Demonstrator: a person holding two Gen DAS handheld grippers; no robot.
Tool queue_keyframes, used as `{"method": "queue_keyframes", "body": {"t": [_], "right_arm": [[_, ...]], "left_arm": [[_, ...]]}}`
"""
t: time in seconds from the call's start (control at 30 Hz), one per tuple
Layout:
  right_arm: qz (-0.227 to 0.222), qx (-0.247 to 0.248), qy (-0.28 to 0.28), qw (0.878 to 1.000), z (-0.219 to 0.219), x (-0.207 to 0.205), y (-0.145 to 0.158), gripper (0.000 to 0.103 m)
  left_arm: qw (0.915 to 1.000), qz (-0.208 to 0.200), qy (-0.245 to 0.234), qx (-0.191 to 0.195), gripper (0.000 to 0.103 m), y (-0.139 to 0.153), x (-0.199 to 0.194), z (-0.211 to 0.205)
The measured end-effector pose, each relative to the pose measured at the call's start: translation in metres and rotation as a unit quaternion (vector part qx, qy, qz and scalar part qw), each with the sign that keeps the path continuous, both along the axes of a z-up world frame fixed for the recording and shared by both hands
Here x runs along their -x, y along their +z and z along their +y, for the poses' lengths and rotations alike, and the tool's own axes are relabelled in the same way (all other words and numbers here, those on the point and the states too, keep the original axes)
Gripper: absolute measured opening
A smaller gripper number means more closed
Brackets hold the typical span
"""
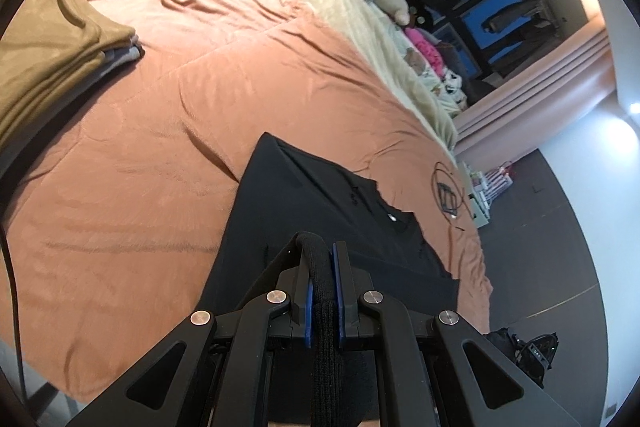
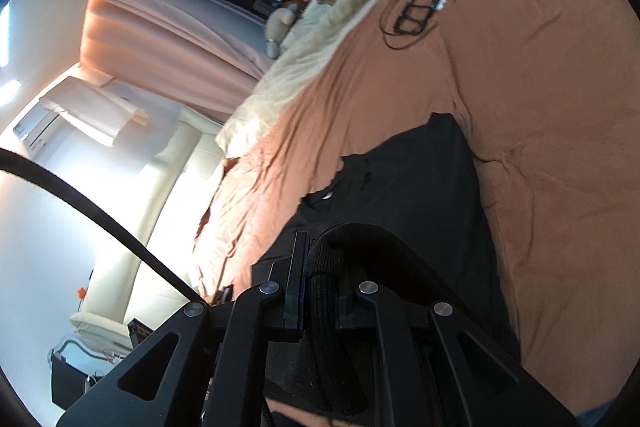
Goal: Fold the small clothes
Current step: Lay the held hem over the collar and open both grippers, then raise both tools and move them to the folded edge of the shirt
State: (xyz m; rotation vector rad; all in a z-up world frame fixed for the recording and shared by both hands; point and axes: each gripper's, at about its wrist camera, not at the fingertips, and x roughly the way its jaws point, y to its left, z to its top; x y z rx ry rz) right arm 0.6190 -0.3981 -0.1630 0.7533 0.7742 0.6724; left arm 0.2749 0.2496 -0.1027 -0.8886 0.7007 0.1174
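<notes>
Though gripper-pinched (image 1: 322, 267), black garment (image 1: 320, 195) lengthwise away.

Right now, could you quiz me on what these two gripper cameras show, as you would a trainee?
1. True or false: the left gripper is open and empty.
2. What lies on the orange bedspread under both grippers? A) a white towel B) a black garment C) a blue pillow
3. Fill in: the right gripper is shut on a ribbed black ____.

Key: 1 false, it pinches the garment's ribbed edge; 2 B; 3 edge of the garment.
</notes>
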Motion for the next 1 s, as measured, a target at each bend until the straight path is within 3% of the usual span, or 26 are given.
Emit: {"method": "queue_keyframes", "body": {"t": [0.33, 0.47, 0.57, 0.6, 0.67, 0.7, 0.73, 0.8, 0.97, 1.0], "right_arm": [[0.049, 0.023, -0.004, 0.999, 0.017, -0.035, -0.019, 0.006], [0.073, 0.061, -0.009, 0.995, 0.024, -0.043, -0.022, 0.008], [0.106, 0.1, -0.012, 0.989, 0.03, -0.044, -0.021, 0.011], [0.111, 0.118, -0.014, 0.987, 0.03, -0.041, -0.017, 0.018], [0.104, 0.13, -0.014, 0.986, 0.029, -0.034, -0.007, 0.044], [0.094, 0.136, -0.015, 0.986, 0.027, -0.027, 0.001, 0.064], [0.086, 0.141, -0.014, 0.986, 0.027, -0.022, 0.008, 0.07], [0.07, 0.167, -0.012, 0.983, 0.027, -0.009, 0.025, 0.07], [0.044, 0.216, 0.002, 0.975, 0.029, 0.022, 0.044, 0.07], [0.039, 0.226, 0.004, 0.973, 0.031, 0.028, 0.045, 0.07]], "left_arm": [[0.998, 0.061, 0.013, 0.002, 0.008, -0.05, -0.047, 0.013], [0.9961, 0.084, 0.02, 0.017, 0.009, -0.072, -0.059, 0.017], [0.9943, 0.106, 0.008, -0.009, 0.009, -0.078, -0.068, 0.011], [0.9937, 0.112, 0.006, -0.013, 0.011, -0.078, -0.068, 0.01], [0.993, 0.116, -0.002, -0.019, 0.019, -0.075, -0.068, 0.008], [0.993, 0.115, -0.005, -0.023, 0.031, -0.073, -0.066, 0.007], [0.993, 0.115, -0.007, -0.028, 0.047, -0.069, -0.065, 0.006], [0.993, 0.11, -0.006, -0.042, 0.062, -0.062, -0.06, 0.005], [0.9898, 0.111, -0.033, -0.084, 0.067, -0.046, -0.054, -0.007], [0.9873, 0.114, -0.045, -0.101, 0.073, -0.043, -0.052, -0.012]]}}
